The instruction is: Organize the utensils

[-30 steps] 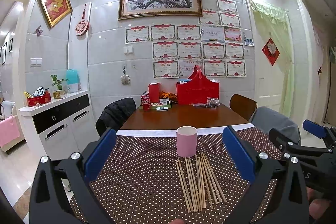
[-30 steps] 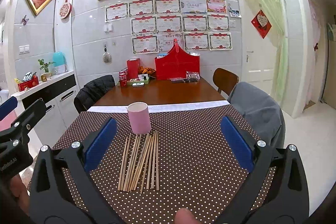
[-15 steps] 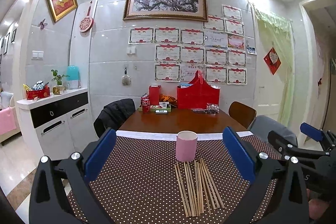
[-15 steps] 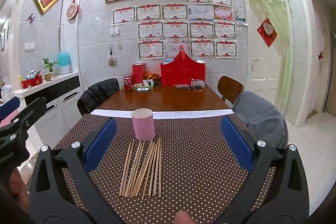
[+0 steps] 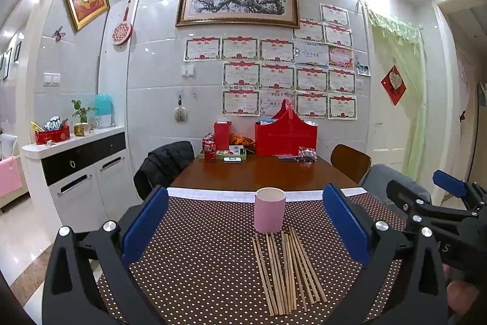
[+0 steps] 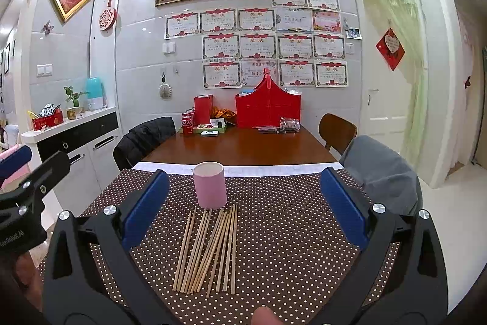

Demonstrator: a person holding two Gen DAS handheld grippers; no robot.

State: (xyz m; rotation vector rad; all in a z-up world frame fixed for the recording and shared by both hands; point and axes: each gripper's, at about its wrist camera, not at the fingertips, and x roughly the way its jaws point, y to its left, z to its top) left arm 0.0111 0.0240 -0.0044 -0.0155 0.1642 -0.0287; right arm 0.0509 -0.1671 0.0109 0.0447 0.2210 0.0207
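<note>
one dotted cloth (image 5: 197,264), wood table (image 5: 258,172)

Home dining room: wooden table (image 5: 258,172), chairs (image 5: 350,160), framed certificates (image 5: 274,75).

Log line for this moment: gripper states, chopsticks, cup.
left gripper: open, empty | right gripper: open, empty | chopsticks: loose on dotted cloth, none picked | pink cup: upright behind them, no chopsticks showing
</note>
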